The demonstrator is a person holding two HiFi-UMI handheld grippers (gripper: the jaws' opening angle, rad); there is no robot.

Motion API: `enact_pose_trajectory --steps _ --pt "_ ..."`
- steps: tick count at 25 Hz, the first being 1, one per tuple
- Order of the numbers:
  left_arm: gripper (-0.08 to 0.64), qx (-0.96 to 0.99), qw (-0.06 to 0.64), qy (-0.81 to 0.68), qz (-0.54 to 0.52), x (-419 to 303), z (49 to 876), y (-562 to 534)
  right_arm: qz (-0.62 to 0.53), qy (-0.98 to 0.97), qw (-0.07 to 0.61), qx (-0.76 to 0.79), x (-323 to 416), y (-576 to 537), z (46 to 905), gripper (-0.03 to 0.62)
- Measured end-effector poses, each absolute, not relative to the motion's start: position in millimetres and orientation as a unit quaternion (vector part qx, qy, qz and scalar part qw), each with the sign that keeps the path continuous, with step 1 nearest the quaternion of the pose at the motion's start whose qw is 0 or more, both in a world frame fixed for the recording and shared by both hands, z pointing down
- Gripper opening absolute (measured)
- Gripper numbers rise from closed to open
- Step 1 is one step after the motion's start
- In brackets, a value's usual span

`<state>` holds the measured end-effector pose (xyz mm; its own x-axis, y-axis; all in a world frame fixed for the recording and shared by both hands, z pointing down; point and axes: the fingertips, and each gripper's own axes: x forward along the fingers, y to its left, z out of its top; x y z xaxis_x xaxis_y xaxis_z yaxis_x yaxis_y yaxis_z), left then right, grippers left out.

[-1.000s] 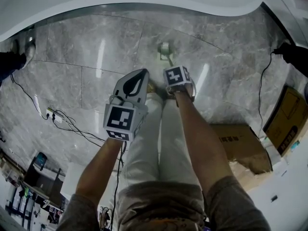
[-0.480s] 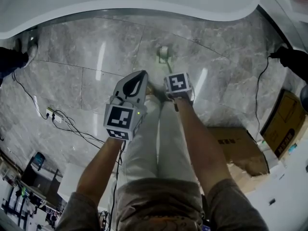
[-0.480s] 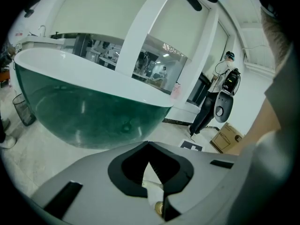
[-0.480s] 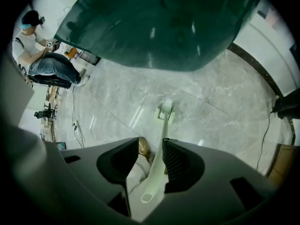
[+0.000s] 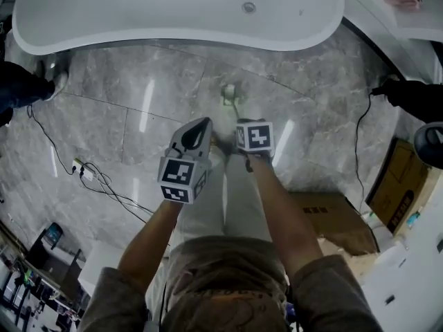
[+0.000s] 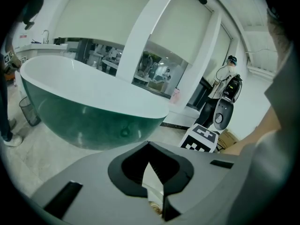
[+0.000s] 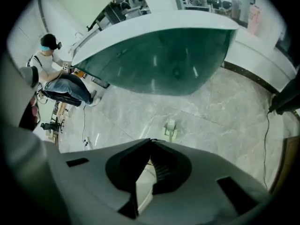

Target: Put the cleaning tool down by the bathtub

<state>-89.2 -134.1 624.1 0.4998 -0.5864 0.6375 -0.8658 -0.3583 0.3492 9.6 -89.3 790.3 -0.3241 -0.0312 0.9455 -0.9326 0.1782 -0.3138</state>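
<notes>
Floor: the glossy grey marble-tile floor [image 5: 138, 116] carries everything and shows pale streaks of reflected light.
Bathtub: the white oval freestanding bathtub [image 5: 173, 12] stands along the floor's far edge in the head view, with a round drain in its bottom.
Cardboard box: a brown cardboard box [image 5: 332, 216] sits on the floor towards its right edge, beside the person's right arm.
Left gripper: the grey two-jaw left gripper [image 6: 149, 145] is held above the floor and points towards the bathtub's side. Its jaws are clenched tip to tip on nothing.
Right gripper: the grey right gripper [image 7: 151, 141] points steeply down at the floor. Its jaws have just been closing and now meet, with nothing between them.
Cables: thin black cables [image 5: 104, 182] and a white power strip [image 5: 81, 171] lie towards the floor's left edge.
Cleaning tool: the small pale greenish-white cleaning tool [image 5: 232, 93] with a short handle lies on the floor near the bathtub's near side. It does not touch the tub, and neither gripper holds it.
</notes>
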Motion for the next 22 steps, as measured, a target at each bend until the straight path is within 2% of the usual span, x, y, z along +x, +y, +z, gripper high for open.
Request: enact_pose_trajectory --steps 9,18,22 --pt "0.000 0.792 0.337 -0.464 0.210 -75 541 -128 0.481 -0.688 0.379 0.389 8 -121 668 0.006" --pt "0.000 0.800 0.331 -0.452 0.213 -64 453 -111 0.423 -0.771 0.291 0.377 -4 -134 520 0.006" --pt "0.000 0.818 0.310 -0.439 0.206 -54 408 -109 0.376 -0.814 0.258 0.359 1 -130 454 0.006"
